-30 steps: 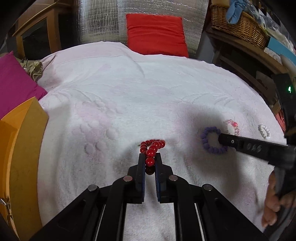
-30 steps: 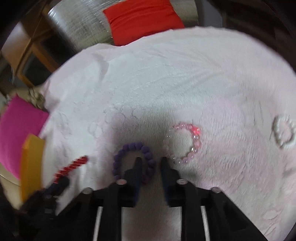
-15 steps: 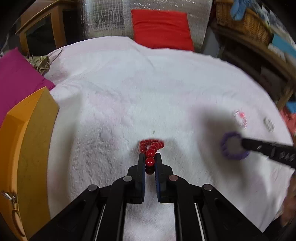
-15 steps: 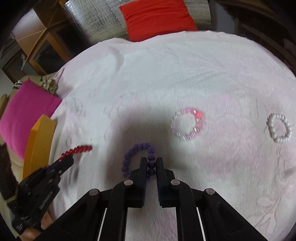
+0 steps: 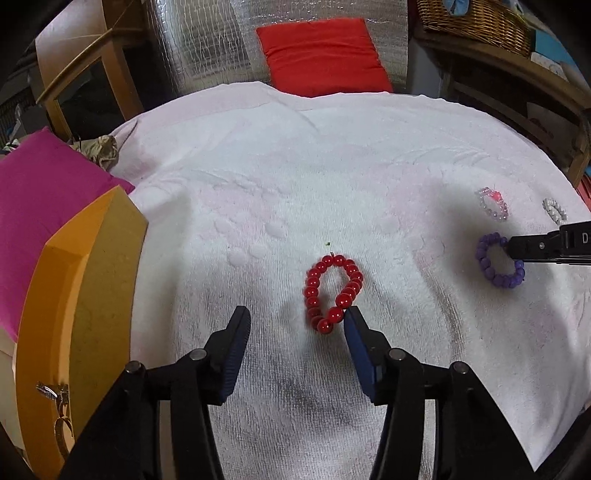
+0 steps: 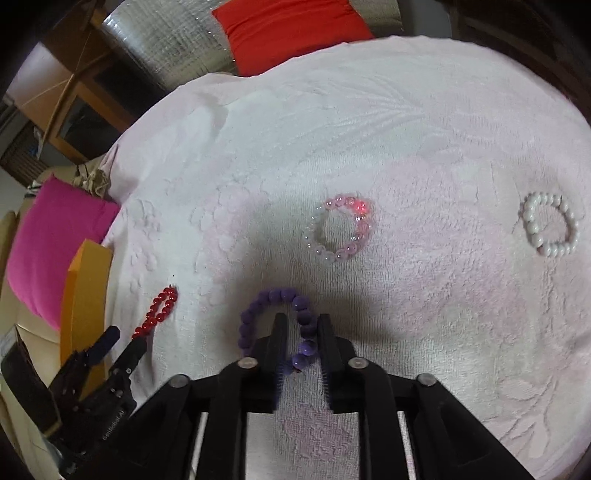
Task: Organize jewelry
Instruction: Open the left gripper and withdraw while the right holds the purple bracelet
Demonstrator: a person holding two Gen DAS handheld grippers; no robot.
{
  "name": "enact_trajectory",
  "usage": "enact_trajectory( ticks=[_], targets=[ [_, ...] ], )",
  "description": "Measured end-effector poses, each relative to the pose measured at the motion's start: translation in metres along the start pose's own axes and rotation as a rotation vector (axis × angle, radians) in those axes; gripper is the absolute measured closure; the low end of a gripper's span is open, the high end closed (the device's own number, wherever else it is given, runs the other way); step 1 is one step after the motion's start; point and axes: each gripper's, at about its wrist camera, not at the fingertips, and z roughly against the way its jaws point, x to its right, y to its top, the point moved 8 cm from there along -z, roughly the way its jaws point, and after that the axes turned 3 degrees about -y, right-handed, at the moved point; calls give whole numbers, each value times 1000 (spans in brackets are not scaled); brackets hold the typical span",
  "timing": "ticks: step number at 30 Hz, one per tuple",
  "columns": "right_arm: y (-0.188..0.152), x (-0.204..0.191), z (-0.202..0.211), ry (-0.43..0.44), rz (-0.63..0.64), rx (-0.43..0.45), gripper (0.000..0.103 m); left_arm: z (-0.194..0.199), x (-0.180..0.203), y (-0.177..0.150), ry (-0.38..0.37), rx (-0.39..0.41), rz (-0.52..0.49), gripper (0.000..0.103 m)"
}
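Observation:
A red bead bracelet [image 5: 312,291] lies on the white towel [image 5: 295,166] between the tips of my left gripper [image 5: 295,317], nearer the right finger. The pads do not press it, and the jaws are opening. In the right wrist view, my right gripper [image 6: 301,323] is also opening. One side of a purple bead bracelet [image 6: 306,328] sits loose between its fingers, resting on the towel. The left wrist view shows the same purple bracelet [image 5: 484,258] at the right gripper's tip [image 5: 517,247]. A pale pink bracelet [image 6: 364,225] and a white pearl bracelet [image 6: 528,221] lie farther right.
An orange box [image 5: 85,295] with a metal clasp stands at the towel's left edge, against a magenta cushion [image 5: 37,192]. A red cushion [image 5: 321,55] leans on a silver foil wall behind. A wicker basket [image 5: 476,18] sits on a shelf at the far right.
Both grippers were shut on their bracelets and have now opened. The red bracelet has dropped flat onto the towel, and the purple one rests loose between the right fingers.

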Motion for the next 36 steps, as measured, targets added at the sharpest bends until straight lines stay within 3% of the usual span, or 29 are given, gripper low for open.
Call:
enact_trajectory(
  ticks=[6, 10, 27, 36],
  targets=[
    [-3, 3, -4, 13, -28, -16, 75, 3, -2, 0, 8, 0, 10, 46],
    [-2, 3, -6, 7, -27, -15, 75, -1, -2, 0, 27, -6, 13, 34],
    [-3, -2, -11, -8, -10, -1, 71, -14, -5, 9, -16, -45, 98, 33],
    [-2, 1, -12, 23, -20, -11, 71, -21, -41, 4, -30, -82, 134, 33]
  ],
)
